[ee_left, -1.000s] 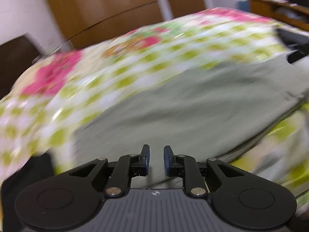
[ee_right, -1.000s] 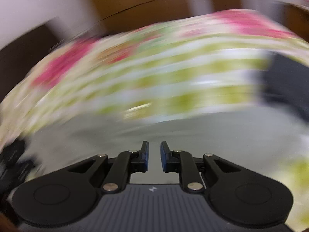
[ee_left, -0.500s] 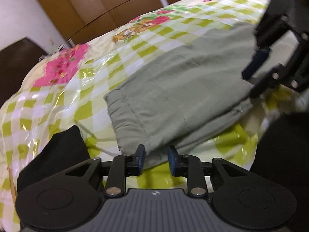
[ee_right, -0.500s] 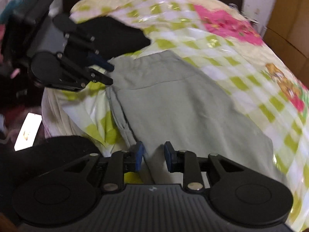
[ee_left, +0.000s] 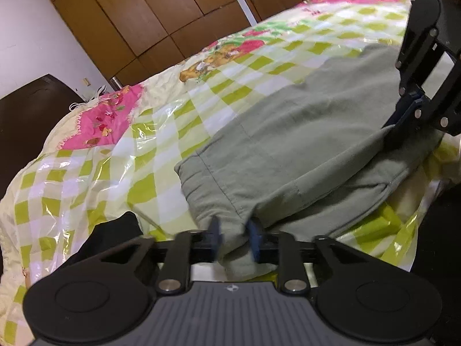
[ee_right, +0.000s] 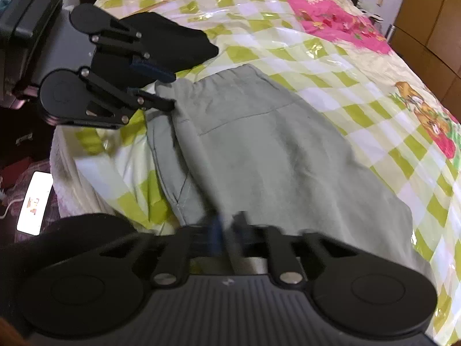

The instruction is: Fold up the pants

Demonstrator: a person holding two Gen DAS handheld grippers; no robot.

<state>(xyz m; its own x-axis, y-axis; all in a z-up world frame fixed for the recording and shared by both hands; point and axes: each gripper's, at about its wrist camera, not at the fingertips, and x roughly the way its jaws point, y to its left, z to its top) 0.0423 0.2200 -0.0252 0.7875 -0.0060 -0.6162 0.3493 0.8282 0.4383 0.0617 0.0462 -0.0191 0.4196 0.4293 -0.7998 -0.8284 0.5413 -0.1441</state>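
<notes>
1. Left gripper (ee_left: 233, 238): fingers closing on a bunched corner of the grey-green pants (ee_left: 288, 144); cloth sits between the blue pads and fills the gap. Seen from the right wrist view, the same gripper (ee_right: 170, 92) sits at the waistband corner, at the bed's near edge.
2. Right gripper (ee_right: 227, 230): fingers drawn almost together, a thin fold of the pants' edge pinched between them; this part of the frame is blurred. In the left wrist view this gripper (ee_left: 400, 118) presses into the far corner of the garment, cloth puckered under it.
3. Pants (ee_right: 273, 150): lying mostly flat on the bed, folded over so that a doubled layer shows along the near edge; waistband toward the left gripper. Both held corners are on the edge side nearest the person.
4. Black cloth (ee_right: 173, 46): dark item just beyond the left gripper, lying on the bedspread, beside the waistband but apart from it.
5. Bedspread (ee_left: 161, 155): glossy, green-and-white checks with pink floral patches and a cartoon print; covers the whole bed beneath the pants.
6. Wardrobe (ee_left: 149, 17): brown wooden doors against the far wall, behind the bed.
</notes>
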